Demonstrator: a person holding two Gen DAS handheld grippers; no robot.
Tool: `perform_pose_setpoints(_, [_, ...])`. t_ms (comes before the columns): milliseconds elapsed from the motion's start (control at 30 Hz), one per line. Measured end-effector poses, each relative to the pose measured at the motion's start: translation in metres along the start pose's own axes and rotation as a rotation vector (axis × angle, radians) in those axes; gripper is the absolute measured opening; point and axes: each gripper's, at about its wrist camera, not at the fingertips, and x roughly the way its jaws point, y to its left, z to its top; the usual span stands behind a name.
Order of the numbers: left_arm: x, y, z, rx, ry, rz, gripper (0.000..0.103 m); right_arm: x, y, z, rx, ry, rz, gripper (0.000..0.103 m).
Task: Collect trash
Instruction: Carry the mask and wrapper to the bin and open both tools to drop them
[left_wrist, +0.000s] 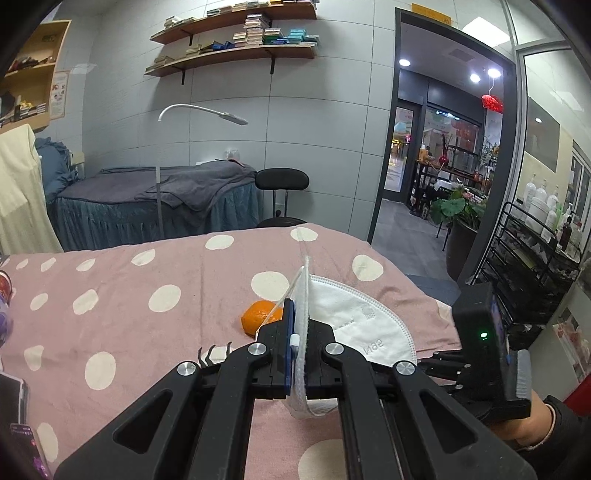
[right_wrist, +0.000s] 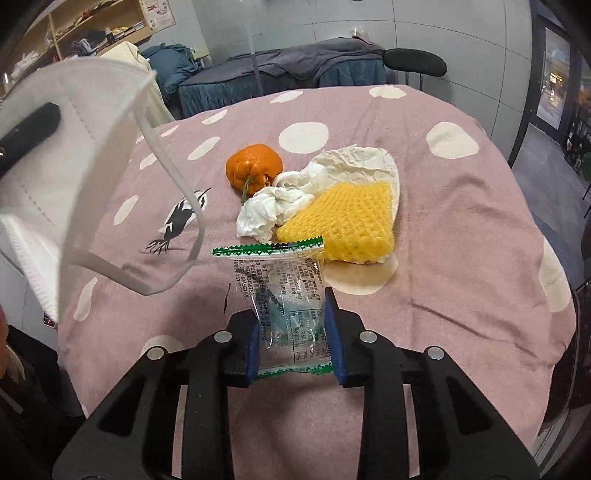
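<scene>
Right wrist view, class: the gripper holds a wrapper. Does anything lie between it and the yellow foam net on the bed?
Nothing visible does. The right gripper is shut on the clear wrapper, whose green top edge reaches the yellow foam net. The face mask hangs off to the left.

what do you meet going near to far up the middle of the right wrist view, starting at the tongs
right tongs shut on the clear wrapper → yellow foam net → crumpled white tissue → orange peel → far edge of the dotted pink cover

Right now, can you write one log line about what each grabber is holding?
left gripper: shut on face mask | right gripper: shut on clear wrapper | on bed: orange peel, tissues, yellow foam net
</scene>
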Motion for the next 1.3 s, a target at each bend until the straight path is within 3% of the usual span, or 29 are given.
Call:
perform_pose_setpoints(167, [0.014,-0.019,0.0,0.004,0.029,-0.068,0.003,-0.042,-0.034,-0.012,0.084,-0.082,-0.033,0.03])
perform_pose_setpoints(400, [0.044,-0.07,0.001,0.055,0.088,-0.215,0.003,-0.093,-0.123,-0.042,0.295,-0.173,-0.196,0.03])
perform_pose_setpoints(567, [0.068,-0.117,0.003,0.091,0.143,-0.329,0.003,-0.112,-0.197,-0.074,0.46,-0.18,-0.316,0.03])
perform_pose_setpoints(733, [0.09,-0.166,0.003,0.168,0.178,-0.389,0.003,-0.103,-0.265,-0.111,0.602,-0.134,-0.411,0.03])
perform_pose_setpoints(1067, [0.13,-0.234,-0.007,0.233,0.278,-0.456,0.003,-0.031,-0.36,-0.15,0.804,-0.009,-0.407,0.031])
perform_pose_setpoints(1167, [0.14,-0.247,-0.011,0.248,0.298,-0.458,0.003,-0.018,-0.378,-0.161,0.863,-0.004,-0.399,0.051])
perform_pose_setpoints(1233, [0.145,-0.255,-0.013,0.254,0.314,-0.46,0.003,-0.014,-0.386,-0.169,0.904,-0.014,-0.392,0.07])
perform_pose_setpoints(1300, [0.152,-0.261,-0.016,0.258,0.334,-0.469,0.003,-0.011,-0.388,-0.173,0.91,-0.008,-0.397,0.07])
